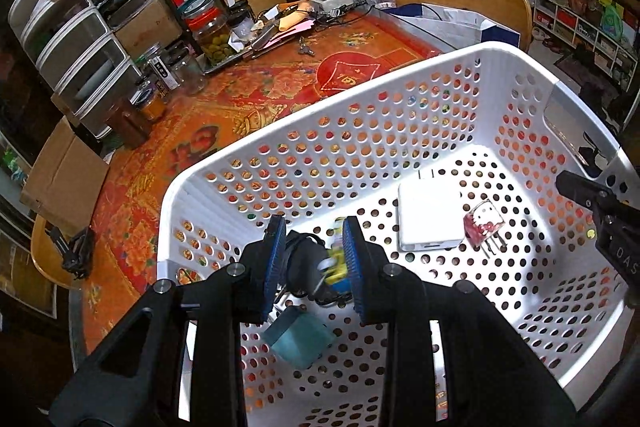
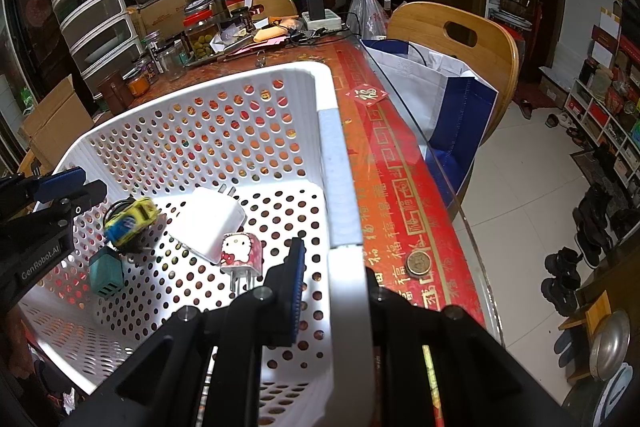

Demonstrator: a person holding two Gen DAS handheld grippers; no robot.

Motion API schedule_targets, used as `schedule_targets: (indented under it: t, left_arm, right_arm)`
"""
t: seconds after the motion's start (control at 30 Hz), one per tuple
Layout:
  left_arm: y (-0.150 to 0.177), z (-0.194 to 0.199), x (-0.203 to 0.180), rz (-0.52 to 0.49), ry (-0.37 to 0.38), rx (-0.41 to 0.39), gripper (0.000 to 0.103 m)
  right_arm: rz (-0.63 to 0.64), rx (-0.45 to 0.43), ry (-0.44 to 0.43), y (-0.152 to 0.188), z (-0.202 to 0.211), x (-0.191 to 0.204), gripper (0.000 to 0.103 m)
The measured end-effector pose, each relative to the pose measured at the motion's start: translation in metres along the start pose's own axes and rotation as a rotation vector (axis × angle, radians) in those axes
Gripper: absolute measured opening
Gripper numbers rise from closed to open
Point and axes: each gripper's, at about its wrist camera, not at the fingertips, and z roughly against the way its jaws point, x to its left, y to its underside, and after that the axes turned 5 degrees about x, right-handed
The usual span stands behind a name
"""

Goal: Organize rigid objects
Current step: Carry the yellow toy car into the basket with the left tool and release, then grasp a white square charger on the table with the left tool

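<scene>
A white perforated basket (image 1: pixel 360 107) (image 2: pixel 200 95) stands on the red patterned table. In it lie a white charger (image 1: pixel 428 219) (image 2: pixel 212 219), a Hello Kitty plug (image 1: pixel 486 225) (image 2: pixel 242 251), a teal block (image 1: pixel 300 341) (image 2: pixel 105 273) and a black coiled cable (image 1: pixel 300 263). A blurred yellow toy car (image 1: pixel 336 263) (image 2: pixel 130 217) is in mid-air between the pads of my open left gripper (image 1: pixel 316 267), over the cable. My right gripper (image 2: pixel 332 291) is shut on the basket's right rim (image 2: pixel 340 187).
Jars (image 1: pixel 212 31), stacked drawers (image 1: pixel 68 39), a cardboard box (image 1: pixel 60 179) and clutter crowd the table's far side. A coin (image 2: pixel 419 262) lies near the glass edge. A wooden chair (image 2: pixel 460 39) holds a white and blue bag (image 2: pixel 440 95).
</scene>
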Motion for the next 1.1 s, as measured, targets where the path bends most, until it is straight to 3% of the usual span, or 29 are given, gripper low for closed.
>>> schedule_targets:
  t: [0.07,0.1,0.13,0.17,0.37,0.5,0.63,0.7,0.93,1.1]
  left_arm:
    - [0.001,0.003,0.002,-0.015,0.012,-0.015,0.054]
    - [0.001,0.005,0.004,-0.017,0.001,-0.026,0.081]
    - [0.003,0.010,0.009,-0.018,-0.021,-0.053,0.098]
    - [0.006,0.015,0.014,-0.013,-0.045,-0.087,0.100]
    - [0.035,0.039,0.084,0.110,-0.027,-0.132,0.101]
    - [0.072,0.046,0.160,0.239,-0.113,-0.142,0.103]
    - [0.115,0.001,0.235,0.349,-0.169,0.000,0.103]
    - [0.134,-0.029,0.256,0.394,-0.150,0.077,0.103]
    - [0.165,-0.090,0.272,0.416,-0.054,0.164,0.097]
    - [0.158,-0.101,0.271,0.417,-0.028,0.125,0.096]
  right_arm:
    - [0.000,0.000,0.001,0.000,0.000,0.000,0.015]
    - [0.000,0.000,0.000,0.000,0.000,0.000,0.015]
    - [0.001,0.000,0.001,0.000,0.000,0.000,0.015]
    - [0.002,0.001,0.002,0.000,0.000,0.001,0.015]
    - [0.002,0.001,0.001,0.000,0.000,0.003,0.015]
    - [0.005,0.000,0.000,0.000,0.000,0.005,0.015]
    - [0.005,0.002,0.000,-0.002,0.000,0.005,0.015]
    - [0.003,0.002,0.000,-0.003,0.000,0.004,0.015]
    - [0.004,0.004,0.001,-0.004,-0.001,0.004,0.015]
    - [0.005,0.004,0.002,-0.004,-0.001,0.004,0.015]
